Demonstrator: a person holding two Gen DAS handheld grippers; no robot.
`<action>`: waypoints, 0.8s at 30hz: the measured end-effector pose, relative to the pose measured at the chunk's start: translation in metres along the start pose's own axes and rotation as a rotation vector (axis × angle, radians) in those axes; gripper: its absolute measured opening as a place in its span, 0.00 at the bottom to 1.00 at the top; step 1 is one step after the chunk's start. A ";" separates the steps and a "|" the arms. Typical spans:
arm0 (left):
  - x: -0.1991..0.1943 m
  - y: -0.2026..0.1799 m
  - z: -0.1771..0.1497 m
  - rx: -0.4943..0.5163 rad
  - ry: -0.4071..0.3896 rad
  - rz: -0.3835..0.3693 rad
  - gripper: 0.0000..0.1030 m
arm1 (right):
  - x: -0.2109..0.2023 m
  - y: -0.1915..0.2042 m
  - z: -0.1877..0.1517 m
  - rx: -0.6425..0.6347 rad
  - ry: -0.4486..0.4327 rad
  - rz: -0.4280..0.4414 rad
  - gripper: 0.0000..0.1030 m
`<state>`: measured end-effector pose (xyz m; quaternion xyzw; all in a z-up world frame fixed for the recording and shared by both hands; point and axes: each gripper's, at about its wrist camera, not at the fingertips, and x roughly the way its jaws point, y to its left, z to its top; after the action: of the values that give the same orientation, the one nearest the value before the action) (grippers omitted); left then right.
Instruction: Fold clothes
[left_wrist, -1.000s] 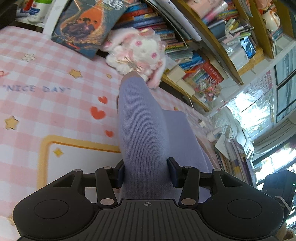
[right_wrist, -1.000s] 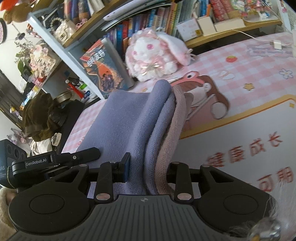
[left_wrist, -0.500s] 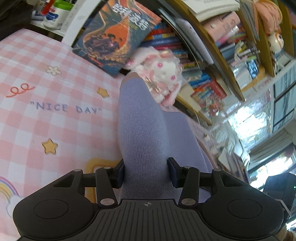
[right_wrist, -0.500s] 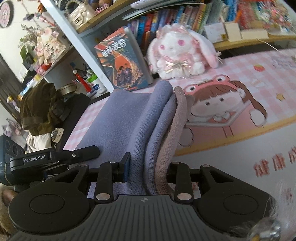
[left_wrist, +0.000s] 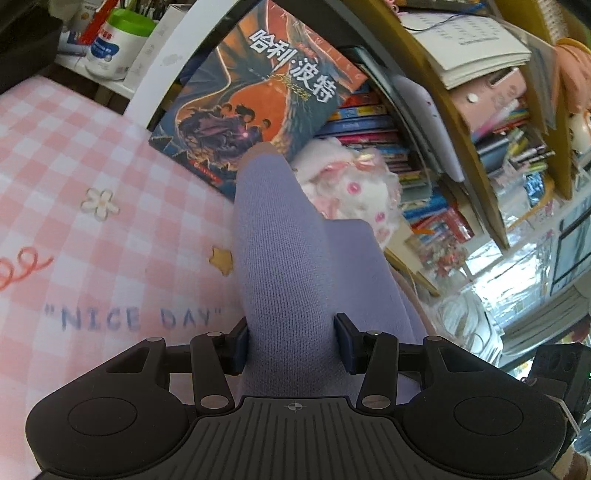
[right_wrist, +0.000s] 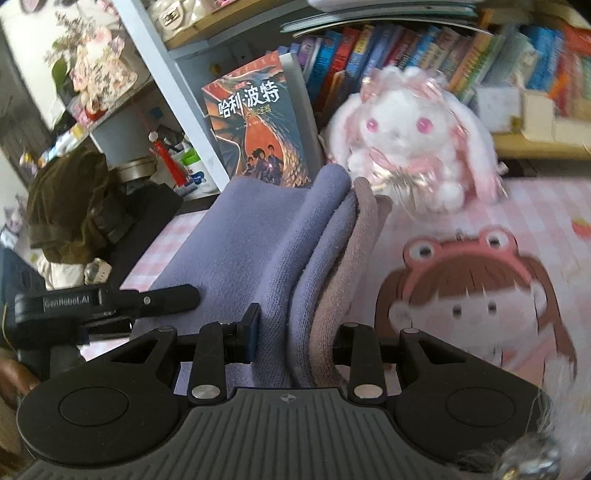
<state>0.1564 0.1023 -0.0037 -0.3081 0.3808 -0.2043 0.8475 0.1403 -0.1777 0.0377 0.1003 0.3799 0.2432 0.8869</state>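
Note:
A folded lavender knit garment (left_wrist: 288, 280) is clamped between the fingers of my left gripper (left_wrist: 291, 343), held above the pink checked cloth (left_wrist: 92, 236). My right gripper (right_wrist: 295, 343) is shut on the other end of the same garment (right_wrist: 258, 240), several lavender layers plus a mauve layer (right_wrist: 354, 251). The garment spans between the two grippers. The left gripper's body (right_wrist: 107, 301) shows at the left of the right wrist view.
A white and pink plush rabbit (right_wrist: 410, 147) and a large upright book (right_wrist: 258, 125) stand at the back against a bookshelf (right_wrist: 443, 48). The cloth carries a cartoon girl print (right_wrist: 469, 295) and "NICE DAY" lettering (left_wrist: 133, 317). A dark heap of clothing (right_wrist: 70, 206) lies left.
Both grippers have carried the garment toward the back of the table: the book and plush rabbit appear larger and closer, and the table prints have slid toward me. Both grips are unchanged.

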 end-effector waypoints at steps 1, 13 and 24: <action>0.005 0.000 0.003 0.000 -0.002 0.004 0.44 | 0.006 -0.004 0.005 -0.009 0.001 0.003 0.28; 0.055 0.021 0.006 0.010 -0.019 0.081 0.44 | 0.072 -0.053 0.021 -0.019 0.021 0.059 0.29; 0.052 0.024 -0.002 0.013 -0.038 0.134 0.57 | 0.076 -0.073 0.007 0.098 0.028 -0.013 0.61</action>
<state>0.1905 0.0883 -0.0479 -0.2802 0.3829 -0.1437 0.8684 0.2167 -0.2020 -0.0317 0.1377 0.4041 0.2200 0.8771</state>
